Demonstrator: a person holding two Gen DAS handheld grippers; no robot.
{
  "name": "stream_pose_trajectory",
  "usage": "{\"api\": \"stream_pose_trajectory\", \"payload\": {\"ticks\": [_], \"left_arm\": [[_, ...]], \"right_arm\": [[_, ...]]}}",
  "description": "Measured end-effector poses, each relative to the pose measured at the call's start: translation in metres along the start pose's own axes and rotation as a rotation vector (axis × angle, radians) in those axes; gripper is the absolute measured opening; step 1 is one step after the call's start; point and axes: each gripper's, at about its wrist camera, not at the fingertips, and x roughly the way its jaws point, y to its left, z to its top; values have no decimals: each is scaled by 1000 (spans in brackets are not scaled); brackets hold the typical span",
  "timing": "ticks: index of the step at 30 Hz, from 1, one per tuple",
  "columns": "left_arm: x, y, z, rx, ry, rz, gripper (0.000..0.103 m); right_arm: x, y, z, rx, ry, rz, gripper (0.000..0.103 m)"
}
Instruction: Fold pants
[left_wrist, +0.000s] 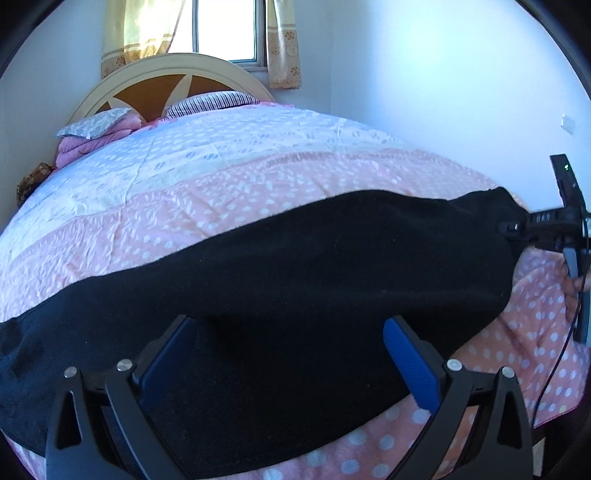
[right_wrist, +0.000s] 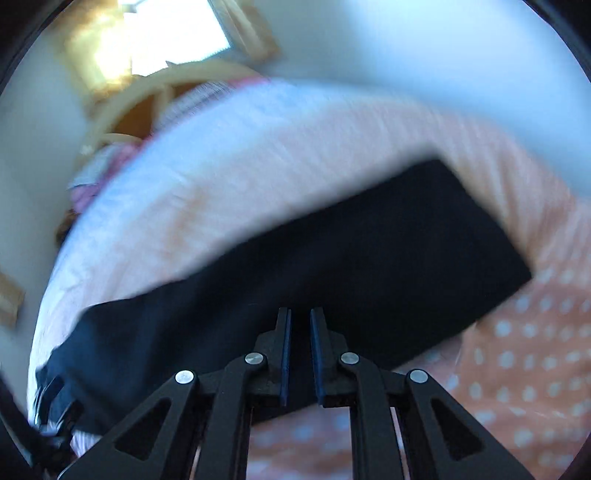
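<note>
With the pants (left_wrist: 280, 280) laid flat across the bed (left_wrist: 258, 155) for folding, the left gripper (left_wrist: 291, 354) gaped wide and empty while the right gripper (right_wrist: 300, 332) stood barely parted, holding nothing.

Pants across the near part of a bed, a gripper at each end.

The pants (left_wrist: 295, 280) lie lengthwise across the quilt (left_wrist: 229, 173), near the bed's front edge. Behind them the quilt runs back to the pillows (left_wrist: 210, 101) and the headboard (left_wrist: 173, 74), with the window (left_wrist: 225, 29) above that. The left gripper (left_wrist: 291, 354) sits over the pants' near edge, fabric between its fingers. The right gripper (right_wrist: 300, 354) is at the pants' right end, above the fabric.
</note>
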Motion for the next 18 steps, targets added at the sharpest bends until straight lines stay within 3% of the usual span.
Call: {"api": "stream_pose_trajectory", "payload": {"ticks": [1,3,6,7,8,9,10,15,18], "left_arm": [[6,0,-2,7,24,30,103],[10,7,-5,-34,17,5,103],[10,7,-5,-23,8,7,103],[9,6,-6,-28,2,7,103],[9,7,-7,-33,-4,8,103],[9,7,-7,-35,-10,12,103],[8,6,-7,-36,-16,18,103],[-8,5,-3,-68,-95,11,103],[-7,10,2,-87,-92,12,103]], "right_arm": [[-1,-11,1,54,-30,62,11],[-8,-24,8,104,-59,107,11],[-47,-54,17,189,-255,111,12],[-59,-70,21,223,-302,133,14],[-65,-81,25,247,-311,125,33],[-68,-90,29,263,-305,112,62],[-68,-100,34,263,-299,101,71],[-48,-110,47,174,-186,35,73],[-22,-102,39,80,-105,-12,72]]}}
